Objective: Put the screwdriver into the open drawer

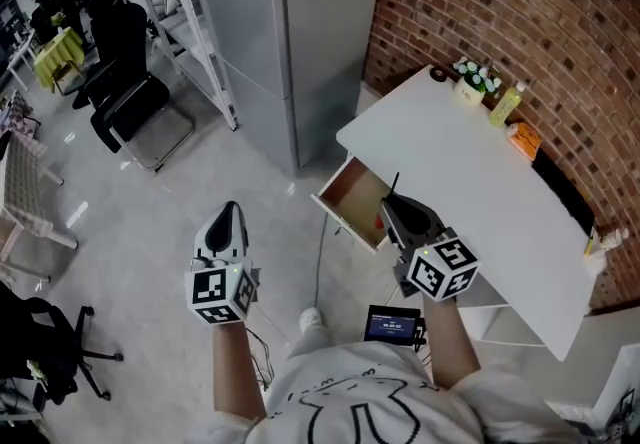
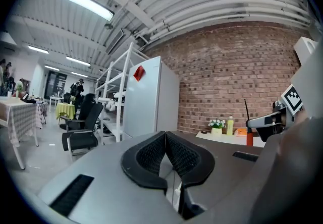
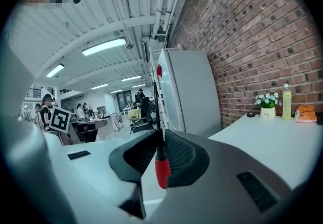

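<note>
My right gripper [image 1: 392, 204] is shut on the screwdriver [image 3: 161, 165], whose red handle sticks out below the black pads and whose thin dark shaft [image 1: 394, 183] points up past them. It hovers over the open drawer [image 1: 352, 200], a shallow wooden box pulled out from the white table [image 1: 470, 172]. In the left gripper view the screwdriver [image 2: 249, 134] and the right gripper [image 2: 270, 119] show at the far right. My left gripper [image 1: 227, 222] hangs over the floor to the left, shut with nothing between its pads [image 2: 151, 157].
A grey-white fridge [image 1: 290, 22] stands behind the drawer, beside a brick wall [image 1: 520, 12]. A small flower pot [image 1: 470, 82], a yellow bottle [image 1: 505, 104] and an orange item [image 1: 522, 140] sit along the table's far edge. Black chairs [image 1: 135, 97] and white shelving [image 1: 195, 22] stand at left.
</note>
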Motion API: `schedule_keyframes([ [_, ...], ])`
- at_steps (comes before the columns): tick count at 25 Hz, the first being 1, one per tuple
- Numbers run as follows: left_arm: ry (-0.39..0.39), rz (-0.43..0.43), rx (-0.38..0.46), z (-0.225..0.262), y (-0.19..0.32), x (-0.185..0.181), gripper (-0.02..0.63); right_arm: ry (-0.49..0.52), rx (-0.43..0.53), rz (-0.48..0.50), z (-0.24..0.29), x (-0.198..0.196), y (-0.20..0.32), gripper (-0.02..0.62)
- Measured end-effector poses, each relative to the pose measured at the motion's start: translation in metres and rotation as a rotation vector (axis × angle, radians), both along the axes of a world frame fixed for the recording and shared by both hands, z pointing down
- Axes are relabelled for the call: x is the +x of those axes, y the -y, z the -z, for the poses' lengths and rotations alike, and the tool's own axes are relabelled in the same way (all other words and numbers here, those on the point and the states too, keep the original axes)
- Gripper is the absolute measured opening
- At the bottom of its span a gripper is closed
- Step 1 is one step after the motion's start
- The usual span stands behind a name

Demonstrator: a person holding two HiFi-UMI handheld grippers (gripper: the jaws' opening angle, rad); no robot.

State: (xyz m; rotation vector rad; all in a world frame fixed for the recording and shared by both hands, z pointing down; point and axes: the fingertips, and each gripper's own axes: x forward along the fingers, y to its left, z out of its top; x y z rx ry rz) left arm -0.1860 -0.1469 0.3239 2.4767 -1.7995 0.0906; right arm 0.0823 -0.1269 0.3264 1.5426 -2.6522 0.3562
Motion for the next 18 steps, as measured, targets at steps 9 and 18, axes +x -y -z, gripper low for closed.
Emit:
schedule_keyframes([
  [9, -0.023, 0.070, -0.073, -0.026, 0.046, -0.066, 0.014, -0.048, -0.078, 0.017, -0.028, -0.038, 0.052, 0.058],
  [18, -0.025, 0.115, -0.146, -0.056, 0.069, -0.046, 0.014, -0.053, -0.143, 0.071, -0.051, -0.020, 0.096, 0.058],
])
